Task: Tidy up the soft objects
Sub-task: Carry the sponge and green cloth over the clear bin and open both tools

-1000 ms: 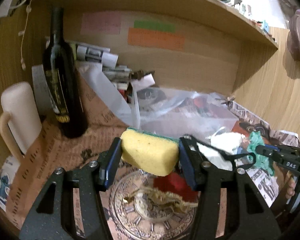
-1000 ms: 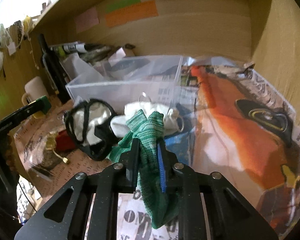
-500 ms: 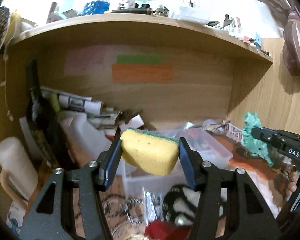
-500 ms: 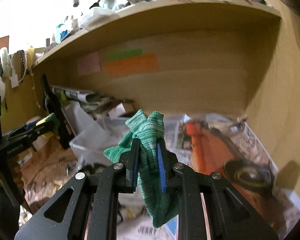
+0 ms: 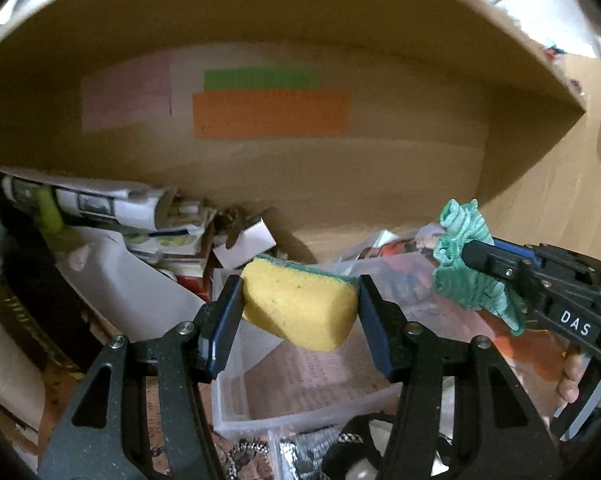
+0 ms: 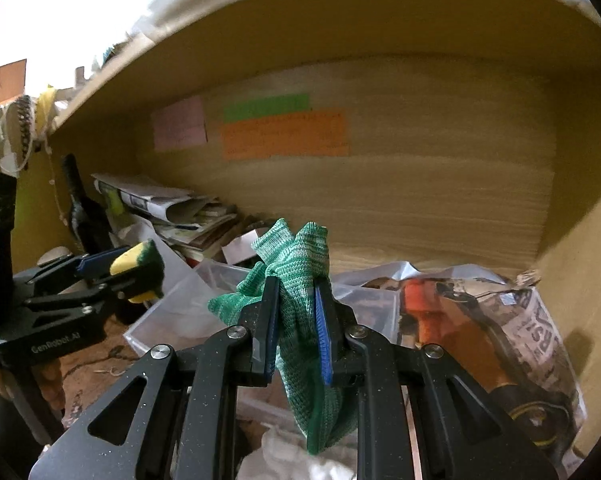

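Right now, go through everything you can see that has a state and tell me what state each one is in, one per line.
left gripper: shut on the yellow sponge, held in the air.
right gripper: shut on the green knit cloth, which hangs down below the fingers.
clear plastic bin: open, no lid on it, below the sponge.
dark bottle: upright at the back left.
rolled papers: lying on their side.

Both claws rose off the worktop clutter & moved fwd toward the clear plastic bin (image 5: pixel 300 404). Left claw (image 5: pixel 300 312) w/ sponge (image 5: pixel 300 308) went from over the red item to above the bin; right claw (image 6: pixel 296 320) lifted the green cloth (image 6: pixel 300 280) alongside.
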A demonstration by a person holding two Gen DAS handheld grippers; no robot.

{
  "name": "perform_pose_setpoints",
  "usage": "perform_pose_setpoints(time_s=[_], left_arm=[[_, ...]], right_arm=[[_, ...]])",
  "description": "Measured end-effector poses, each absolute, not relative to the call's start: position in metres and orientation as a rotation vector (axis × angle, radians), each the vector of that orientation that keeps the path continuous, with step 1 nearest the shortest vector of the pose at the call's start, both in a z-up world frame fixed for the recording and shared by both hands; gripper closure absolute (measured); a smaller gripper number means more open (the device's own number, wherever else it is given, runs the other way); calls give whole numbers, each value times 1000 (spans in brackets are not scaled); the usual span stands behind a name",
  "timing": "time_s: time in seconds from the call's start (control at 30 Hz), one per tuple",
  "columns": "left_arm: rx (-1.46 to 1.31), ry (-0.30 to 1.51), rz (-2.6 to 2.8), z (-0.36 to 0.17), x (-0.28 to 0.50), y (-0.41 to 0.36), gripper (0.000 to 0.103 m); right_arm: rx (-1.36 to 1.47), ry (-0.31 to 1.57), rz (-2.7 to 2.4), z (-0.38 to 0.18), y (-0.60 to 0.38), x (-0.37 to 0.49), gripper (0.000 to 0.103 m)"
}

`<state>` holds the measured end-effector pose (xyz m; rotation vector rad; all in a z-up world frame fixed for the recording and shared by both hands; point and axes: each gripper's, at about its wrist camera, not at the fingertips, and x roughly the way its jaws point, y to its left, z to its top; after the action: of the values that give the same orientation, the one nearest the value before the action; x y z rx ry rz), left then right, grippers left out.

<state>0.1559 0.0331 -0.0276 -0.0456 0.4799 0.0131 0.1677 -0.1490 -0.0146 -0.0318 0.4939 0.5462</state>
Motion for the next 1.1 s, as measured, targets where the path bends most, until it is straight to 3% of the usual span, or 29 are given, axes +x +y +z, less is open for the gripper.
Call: perform_pose_setpoints(time_s=[0.37, 0.7, 0.83, 0.87, 1.1], left_arm=[[4, 704, 2, -70, 219, 29, 47], [18, 757, -2, -83, 230, 30, 41], [13, 745, 1, -82, 227, 29, 31], [1, 819, 11, -80, 226, 30, 29], [-10, 751, 25, -56, 205, 35, 18]], right_arm=[[-61, 689, 546, -63, -132, 217, 88], [-100, 779, 555, -84, -126, 226, 84], [-100, 788, 555, -84, -126, 228, 75], [-101, 783, 554, -83, -125, 228, 74], [-95, 703, 543, -62, -131, 215, 53]])
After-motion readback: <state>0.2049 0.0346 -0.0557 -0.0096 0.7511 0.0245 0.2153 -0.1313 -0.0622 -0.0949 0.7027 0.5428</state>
